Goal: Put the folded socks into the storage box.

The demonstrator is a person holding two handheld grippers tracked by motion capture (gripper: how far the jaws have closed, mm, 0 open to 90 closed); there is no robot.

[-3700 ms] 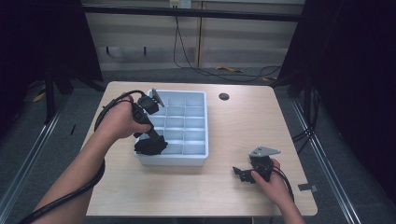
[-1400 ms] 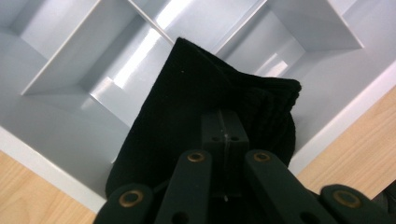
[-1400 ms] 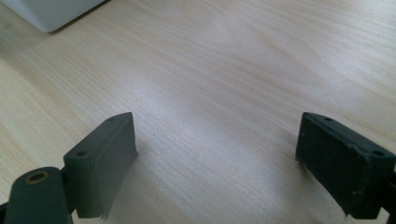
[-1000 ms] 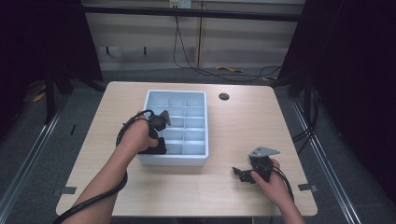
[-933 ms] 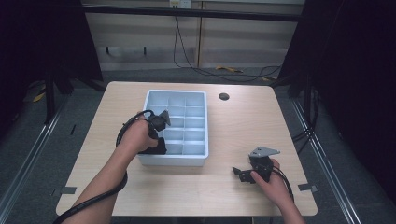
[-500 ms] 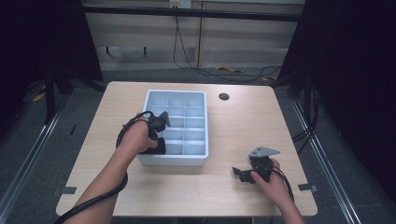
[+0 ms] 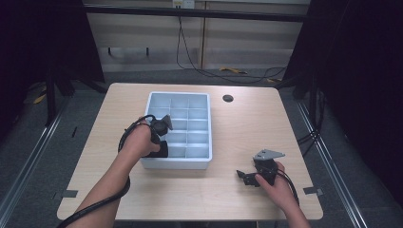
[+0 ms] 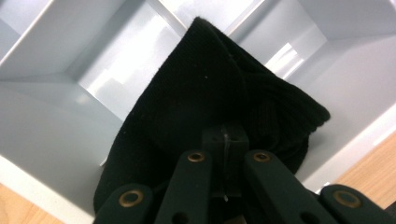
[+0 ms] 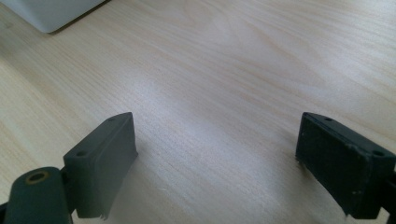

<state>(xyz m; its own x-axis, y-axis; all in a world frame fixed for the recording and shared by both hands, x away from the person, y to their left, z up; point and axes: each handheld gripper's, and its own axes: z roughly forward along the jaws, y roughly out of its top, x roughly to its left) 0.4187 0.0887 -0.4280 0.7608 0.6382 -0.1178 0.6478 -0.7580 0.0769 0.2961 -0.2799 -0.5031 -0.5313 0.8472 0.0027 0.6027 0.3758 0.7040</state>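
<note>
Holding: left tool is gripping a black knitted cloth, its jaws closed together on the fabric, as the left gripper view is showing.
Cloth position: it is sitting in the near-left corner compartment of the pale blue divided tray, bunching up against the tray's white partition walls; the high view is showing it as a dark lump just inside the tray's near rim.
Left hand: it is wrapping around the left tool at the tray's near-left corner, with a black cable looping out from it.
Right tool: it is resting low over the bare tabletop, well apart from the tray's near-right corner, its jaws standing wide open and holding nothing; the right gripper view is showing plain wood grain between them.
Right hand: it is holding the right tool near the tabletop's near-right edge.
Tray position: it is lying on the tabletop, slightly left of centre.
Far side: a small dark round disc is sitting on the tabletop just beyond the tray's far-right corner.
</note>
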